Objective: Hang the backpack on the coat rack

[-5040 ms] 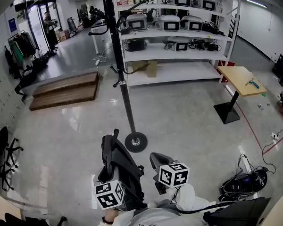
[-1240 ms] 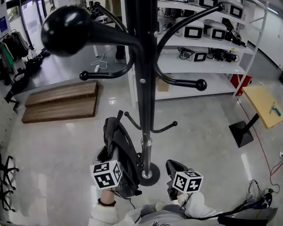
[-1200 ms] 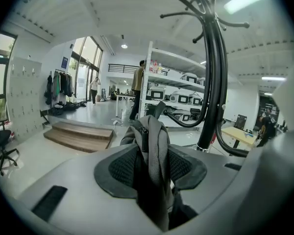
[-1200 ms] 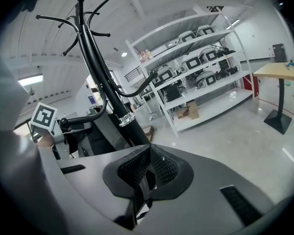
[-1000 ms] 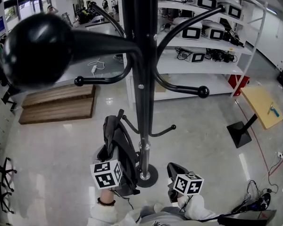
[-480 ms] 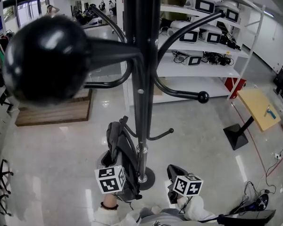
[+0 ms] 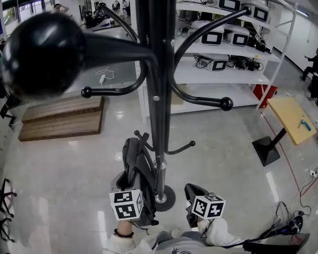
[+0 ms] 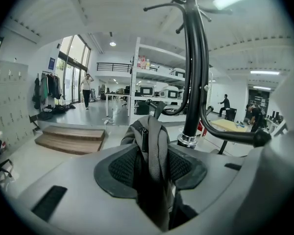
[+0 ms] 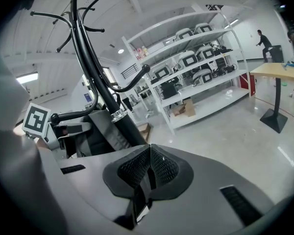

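The black backpack hangs upright just left of the black coat rack pole. My left gripper is shut on the backpack's grey top strap, which runs up between the pads. The pole stands close behind it to the right, and a ball-tipped lower hook reaches out at the right. A small lower hook curves out at the height of the backpack's top. My right gripper is right of the pole base, its pads pressed together on nothing. The right gripper view shows the pole and backpack.
White shelves with devices stand behind the rack. A wooden step platform lies at the left, a small table at the right. Cables lie on the floor at bottom right. The rack's round base sits between my grippers.
My left gripper with the backpack has shifted a little right and down, closer to the pole. The right gripper has stayed put.
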Available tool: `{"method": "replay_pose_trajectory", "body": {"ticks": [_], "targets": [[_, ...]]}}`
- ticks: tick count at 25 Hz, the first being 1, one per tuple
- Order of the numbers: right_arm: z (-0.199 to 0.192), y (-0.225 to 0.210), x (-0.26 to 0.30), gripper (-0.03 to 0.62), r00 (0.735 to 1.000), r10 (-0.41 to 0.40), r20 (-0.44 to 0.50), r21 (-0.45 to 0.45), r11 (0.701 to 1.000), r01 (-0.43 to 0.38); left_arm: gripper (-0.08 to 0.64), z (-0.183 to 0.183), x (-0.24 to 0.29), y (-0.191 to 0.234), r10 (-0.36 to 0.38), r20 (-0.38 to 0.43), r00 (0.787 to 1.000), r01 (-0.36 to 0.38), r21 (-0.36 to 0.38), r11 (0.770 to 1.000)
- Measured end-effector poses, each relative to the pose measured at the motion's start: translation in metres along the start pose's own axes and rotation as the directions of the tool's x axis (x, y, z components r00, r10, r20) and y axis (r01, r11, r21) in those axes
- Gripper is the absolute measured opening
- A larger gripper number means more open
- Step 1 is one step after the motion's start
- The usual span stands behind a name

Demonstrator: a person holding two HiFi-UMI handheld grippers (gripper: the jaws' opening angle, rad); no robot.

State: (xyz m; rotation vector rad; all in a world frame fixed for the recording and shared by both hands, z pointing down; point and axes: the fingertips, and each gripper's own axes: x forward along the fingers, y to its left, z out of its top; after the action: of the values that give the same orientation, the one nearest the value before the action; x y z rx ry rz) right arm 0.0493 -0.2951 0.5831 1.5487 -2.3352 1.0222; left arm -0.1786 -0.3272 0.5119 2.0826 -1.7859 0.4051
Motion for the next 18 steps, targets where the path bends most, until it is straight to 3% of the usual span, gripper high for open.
{"method": "replay_pose_trajectory", "body": {"ticks": [18], "targets": [[-0.018,-0.003,-0.009,0.014,0.999,-0.008,-0.033,-0.009,1.0,0.008,0.161,-0.022,-0.006,-0.005,-0.021,-0.035,0.999,0.021,-0.013,1.0]]}}
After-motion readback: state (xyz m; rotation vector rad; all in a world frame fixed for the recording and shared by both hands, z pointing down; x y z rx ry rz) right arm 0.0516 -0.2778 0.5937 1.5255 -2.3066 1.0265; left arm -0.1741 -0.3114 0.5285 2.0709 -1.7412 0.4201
